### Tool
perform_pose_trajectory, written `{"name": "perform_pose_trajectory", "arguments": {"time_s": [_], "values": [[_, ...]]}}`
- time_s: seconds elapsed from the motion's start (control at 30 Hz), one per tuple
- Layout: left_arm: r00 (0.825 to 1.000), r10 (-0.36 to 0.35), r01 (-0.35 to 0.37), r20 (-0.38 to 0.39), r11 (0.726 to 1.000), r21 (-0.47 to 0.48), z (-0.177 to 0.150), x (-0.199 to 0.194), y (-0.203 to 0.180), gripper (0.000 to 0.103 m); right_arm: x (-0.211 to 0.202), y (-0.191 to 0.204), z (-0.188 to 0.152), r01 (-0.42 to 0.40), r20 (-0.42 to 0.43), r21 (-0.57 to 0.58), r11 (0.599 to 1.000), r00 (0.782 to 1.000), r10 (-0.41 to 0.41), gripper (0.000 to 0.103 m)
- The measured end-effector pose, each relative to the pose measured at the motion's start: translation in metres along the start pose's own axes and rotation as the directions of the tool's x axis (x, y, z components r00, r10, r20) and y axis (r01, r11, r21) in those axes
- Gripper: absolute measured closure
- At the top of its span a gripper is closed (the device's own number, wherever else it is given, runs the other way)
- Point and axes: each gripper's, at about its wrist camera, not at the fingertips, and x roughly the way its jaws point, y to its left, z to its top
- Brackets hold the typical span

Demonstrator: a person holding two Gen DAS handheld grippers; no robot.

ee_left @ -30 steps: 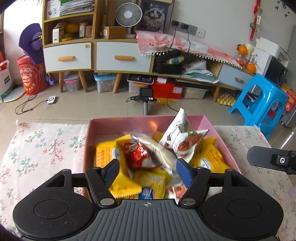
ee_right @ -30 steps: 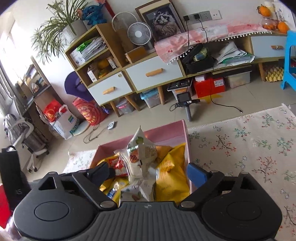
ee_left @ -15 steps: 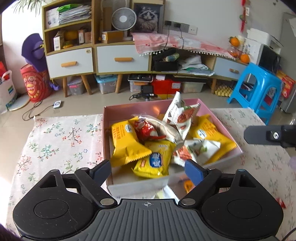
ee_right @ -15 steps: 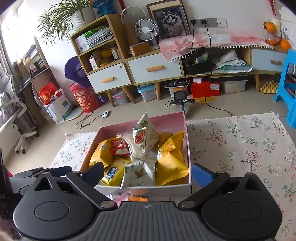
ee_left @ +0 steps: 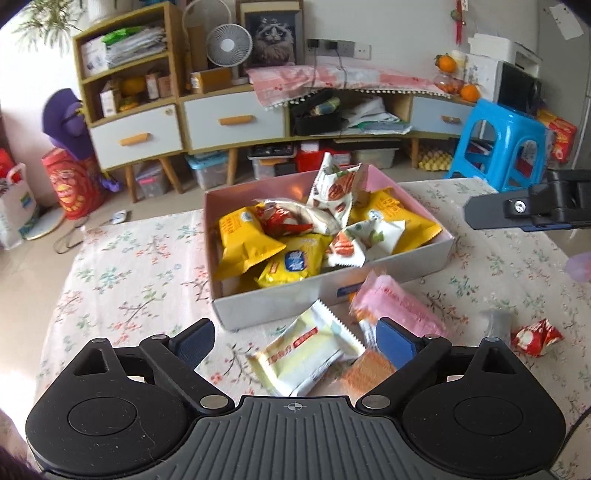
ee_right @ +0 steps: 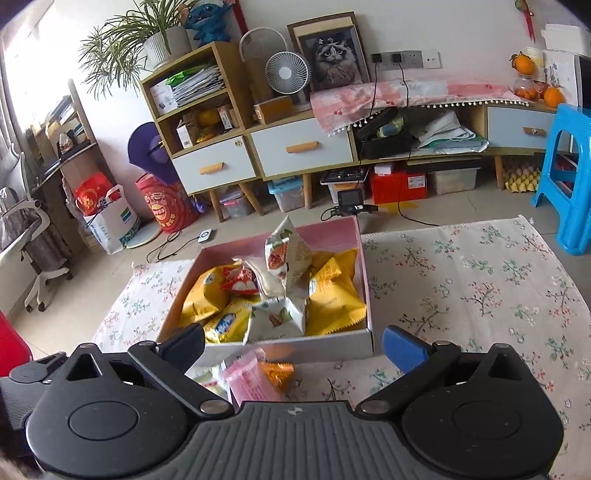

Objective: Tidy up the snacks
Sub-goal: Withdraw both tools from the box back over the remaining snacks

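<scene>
A: Left cam: left gripper [ee_left: 295, 339] spread wide, holding nothing, over a pale yellow packet [ee_left: 306, 360] and pink packet [ee_left: 397, 304] lying in front of the snack box [ee_left: 388, 269]. Small red packet [ee_left: 537, 336] far right.

B: Right cam misses that one. Right gripper [ee_right: 293, 343] also spread, empty; box [ee_right: 325, 347] just beyond it.

Lived-in home, living room: low wooden sideboard [ee_right: 303, 151] with pale drawers, framed cat picture [ee_right: 334, 62], desk fan [ee_right: 288, 74], potted plant [ee_right: 147, 33], blue plastic stool [ee_right: 569, 192], floral tablecloth [ee_right: 480, 280], floor clutter.
</scene>
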Motion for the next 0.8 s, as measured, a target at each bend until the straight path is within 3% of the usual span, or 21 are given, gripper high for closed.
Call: {"name": "perform_pose_trajectory", "arguments": {"time_s": [0.23,0.4,0.63,0.8], "values": [[0.999,-0.022,0.020,0.042,0.999,0.034,-0.022,-0.011,-0.007,0.008,-0.017,-0.007,-0.017,-0.004,0.009,-0.062,0.998,1.000,0.005,0.010],[0.995,-0.055,0.050,0.081,0.996,0.070,-0.036,-0.015,-0.013,0.008,-0.023,-0.019,-0.035,0.043,0.008,-0.109,0.993,0.999,-0.042,0.010],[0.989,-0.128,0.120,0.067,0.986,0.116,-0.058,-0.016,-0.022,0.008,-0.028,-0.038,-0.067,0.068,-0.041,-0.176,0.982,0.996,-0.076,0.010],[0.985,-0.169,0.165,0.016,0.975,0.151,-0.072,-0.010,-0.032,0.008,-0.032,-0.049,-0.092,0.073,-0.076,-0.229,0.971,0.993,-0.092,0.010]]}}
